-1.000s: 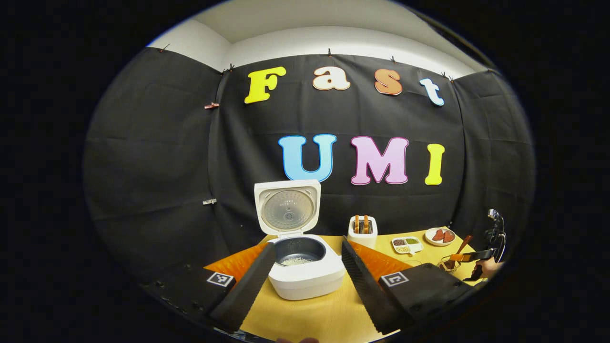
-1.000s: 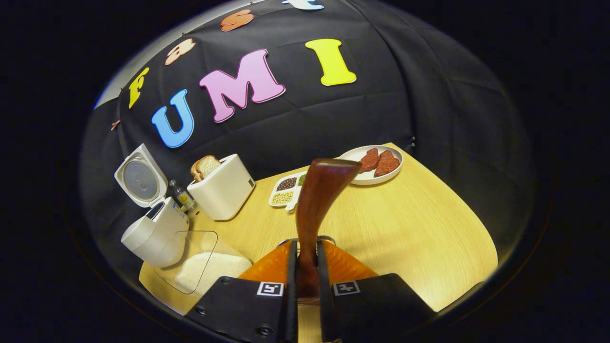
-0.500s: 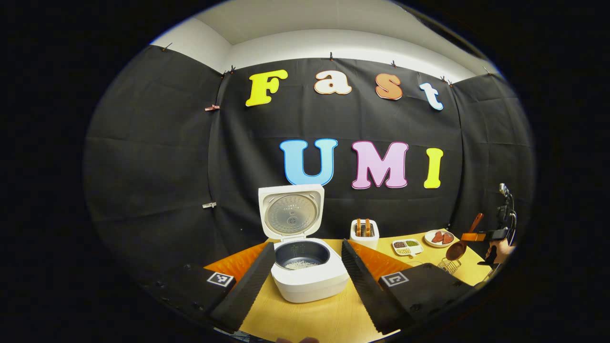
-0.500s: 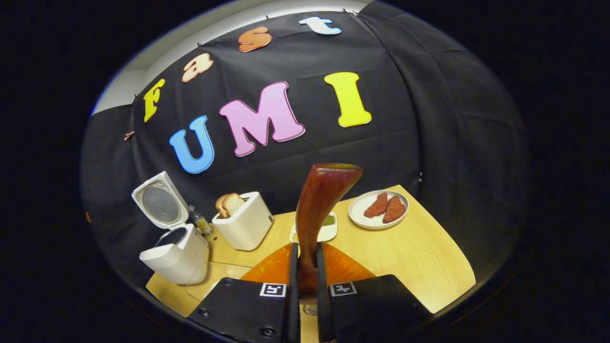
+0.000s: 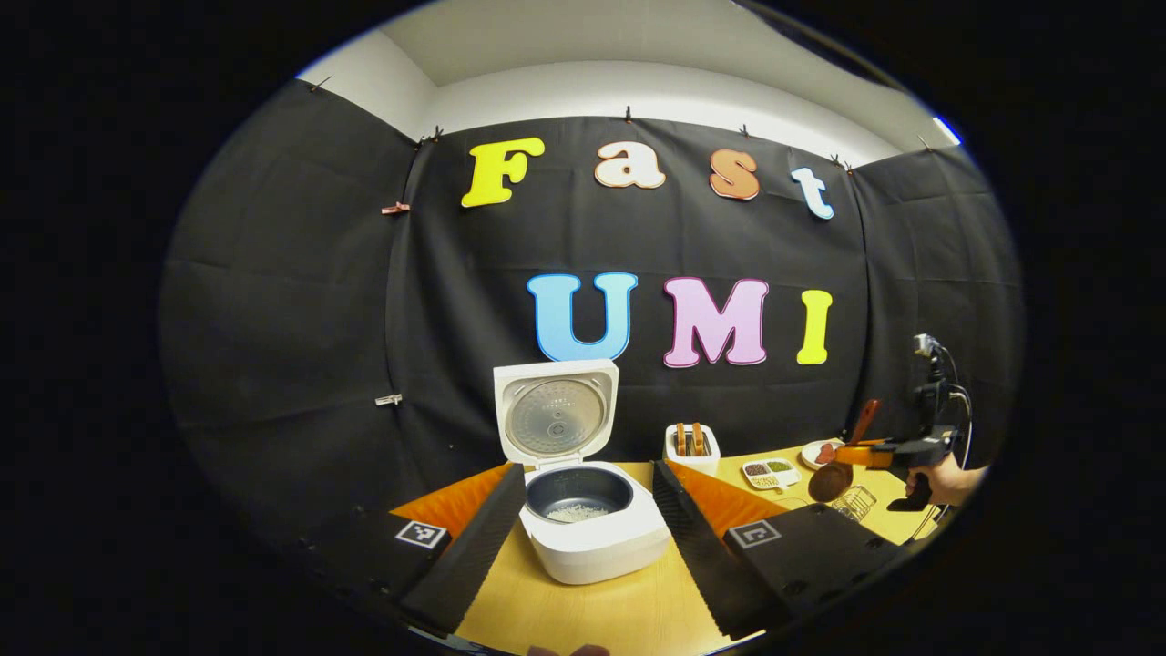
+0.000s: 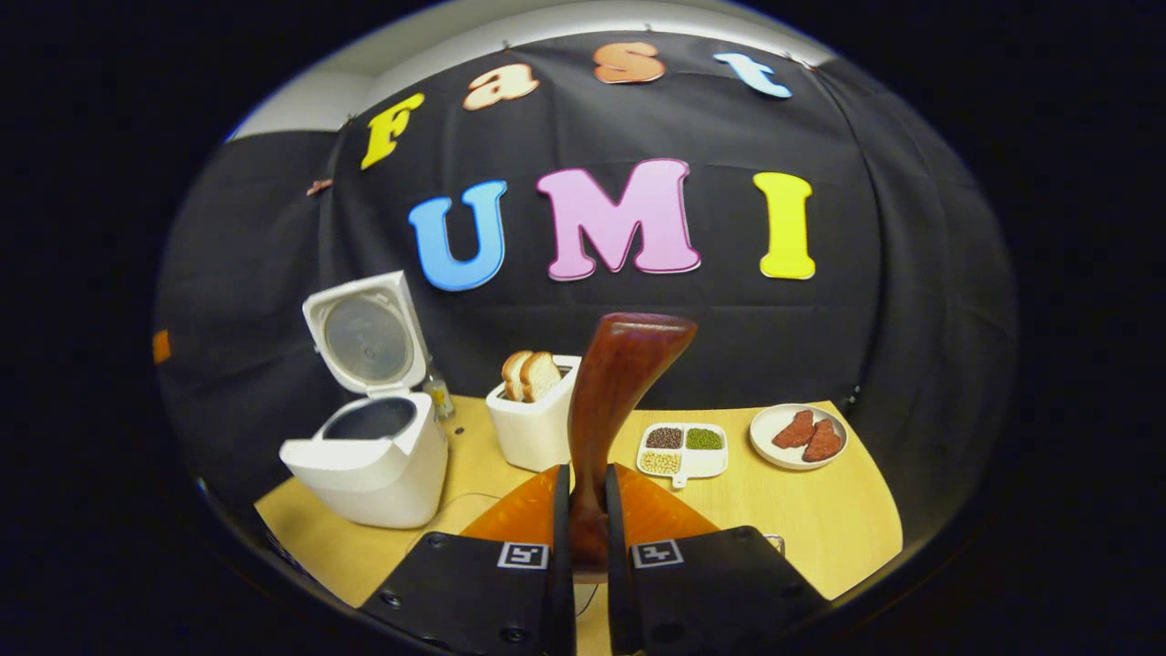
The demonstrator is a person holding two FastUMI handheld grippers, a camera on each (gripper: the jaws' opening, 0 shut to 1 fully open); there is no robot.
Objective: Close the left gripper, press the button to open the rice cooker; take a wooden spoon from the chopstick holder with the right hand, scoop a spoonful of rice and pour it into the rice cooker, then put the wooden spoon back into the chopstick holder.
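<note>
The white rice cooker (image 5: 597, 538) stands open on the table, lid (image 5: 556, 410) upright, a little rice (image 5: 574, 513) in its dark pot. My left gripper (image 5: 588, 469) is open, its fingers on either side of the cooker and short of it. At the far right of the left gripper view, my right gripper (image 5: 888, 453) hangs in the air, shut on the wooden spoon (image 5: 831, 478), whose bowl is just above the wire chopstick holder (image 5: 854, 501). In the right gripper view the spoon's handle (image 6: 619, 383) rises between the fingers of my right gripper (image 6: 588, 478). The cooker (image 6: 373, 456) is at the left there.
A white toaster (image 6: 537, 424) with bread slices stands behind the middle of the table. Right of it are a divided dish of beans (image 6: 683, 449) and a plate with red meat pieces (image 6: 800, 435). A small bottle (image 6: 439, 396) stands behind the cooker. A hand (image 5: 947, 478) holds the right gripper.
My right gripper has lifted the spoon above the holder and swung to face the back wall. The left gripper has hardly moved and stays open.
</note>
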